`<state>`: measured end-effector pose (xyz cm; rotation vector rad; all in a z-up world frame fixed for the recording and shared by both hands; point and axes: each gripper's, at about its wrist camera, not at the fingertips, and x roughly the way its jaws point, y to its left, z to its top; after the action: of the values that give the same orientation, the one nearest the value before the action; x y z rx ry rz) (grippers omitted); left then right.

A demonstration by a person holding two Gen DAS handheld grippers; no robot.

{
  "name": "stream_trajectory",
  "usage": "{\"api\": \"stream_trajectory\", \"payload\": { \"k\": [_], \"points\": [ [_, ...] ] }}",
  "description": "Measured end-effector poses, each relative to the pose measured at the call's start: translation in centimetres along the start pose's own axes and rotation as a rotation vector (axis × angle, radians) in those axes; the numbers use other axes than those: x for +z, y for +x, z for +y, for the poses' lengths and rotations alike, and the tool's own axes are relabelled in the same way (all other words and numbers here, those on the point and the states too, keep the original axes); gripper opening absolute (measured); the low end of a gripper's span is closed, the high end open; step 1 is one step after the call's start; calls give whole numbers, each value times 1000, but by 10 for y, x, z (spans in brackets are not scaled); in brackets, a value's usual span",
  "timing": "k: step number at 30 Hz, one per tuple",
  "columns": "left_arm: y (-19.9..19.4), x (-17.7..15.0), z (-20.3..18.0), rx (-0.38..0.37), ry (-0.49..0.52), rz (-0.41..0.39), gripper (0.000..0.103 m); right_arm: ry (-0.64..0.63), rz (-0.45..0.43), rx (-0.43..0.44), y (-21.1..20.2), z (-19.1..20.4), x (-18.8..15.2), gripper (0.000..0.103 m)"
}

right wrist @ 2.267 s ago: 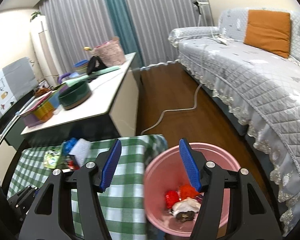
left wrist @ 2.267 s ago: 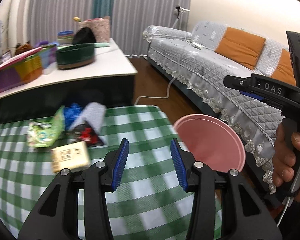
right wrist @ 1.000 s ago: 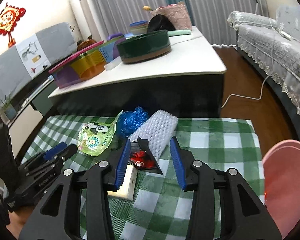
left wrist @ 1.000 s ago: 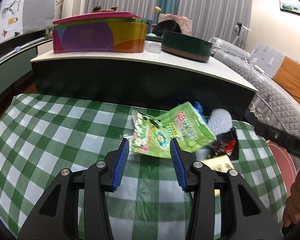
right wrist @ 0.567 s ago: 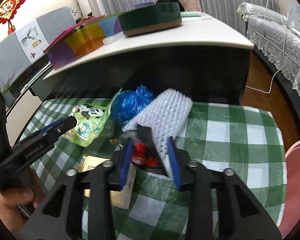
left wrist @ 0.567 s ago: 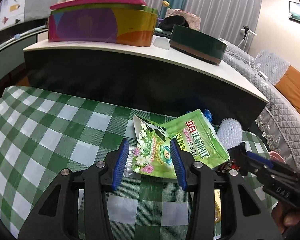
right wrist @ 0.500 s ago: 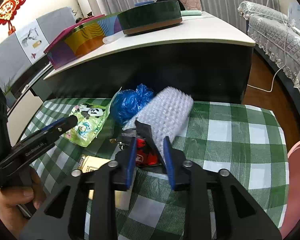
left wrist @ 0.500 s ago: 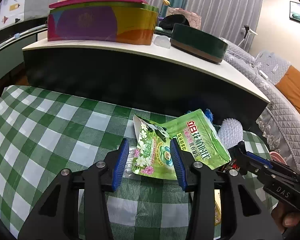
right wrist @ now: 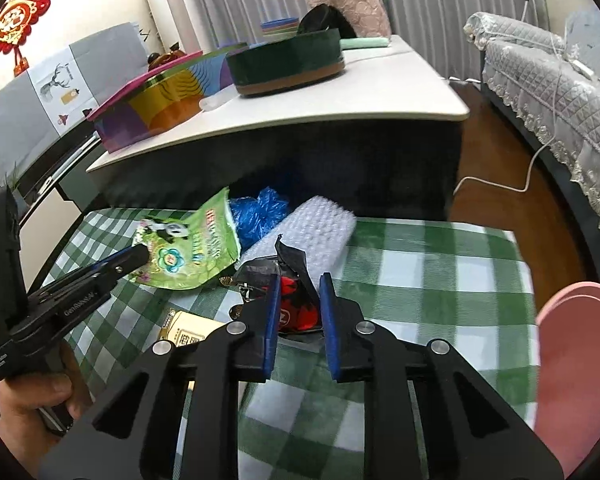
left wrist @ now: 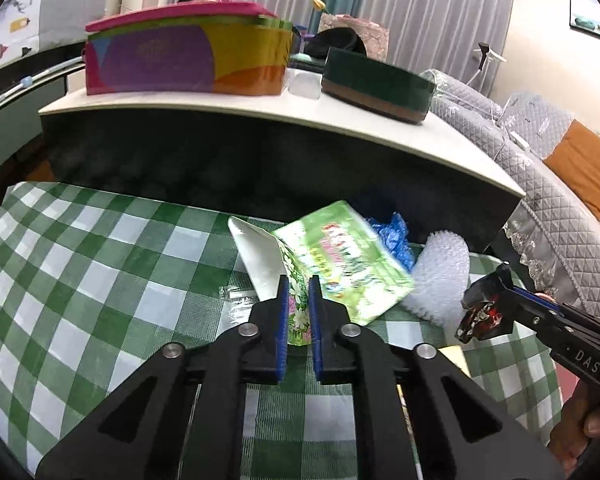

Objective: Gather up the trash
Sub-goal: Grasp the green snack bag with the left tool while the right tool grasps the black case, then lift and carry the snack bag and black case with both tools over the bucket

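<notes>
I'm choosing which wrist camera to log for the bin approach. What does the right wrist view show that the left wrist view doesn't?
Only the right wrist view shows the pink bin at the table's edge and the hand holding the left gripper.

Only the left wrist view shows the green packet's white inner flap and the orange cushion.

Both show the green packet, shut in the left gripper, the black-and-red wrapper gripped by the right gripper, whose jaws have just been closing, the blue bag and bubble wrap.

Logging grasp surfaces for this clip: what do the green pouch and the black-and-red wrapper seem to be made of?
Green pouch: looks like glossy printed plastic film with a plain white inside; it bends where the left gripper pinches it. Black-and-red wrapper, in the right gripper: thin crinkled film, possibly foil-lined; it shows sharp creases and shine.
</notes>
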<state>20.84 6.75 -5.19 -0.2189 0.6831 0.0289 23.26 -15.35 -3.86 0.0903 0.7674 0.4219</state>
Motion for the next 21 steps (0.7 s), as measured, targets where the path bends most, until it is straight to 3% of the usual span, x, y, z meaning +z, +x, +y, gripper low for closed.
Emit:
{"api": "stream_trajectory", "payload": {
  "k": [7, 21],
  "points": [
    [-28, -1, -5, 0, 9, -36, 1, -6, -54, -29, -39, -3, 1, 20],
    [-86, -9, -31, -8, 79, -97, 1, 24, -136, -77, -113, -16, -10, 20]
  ]
}}
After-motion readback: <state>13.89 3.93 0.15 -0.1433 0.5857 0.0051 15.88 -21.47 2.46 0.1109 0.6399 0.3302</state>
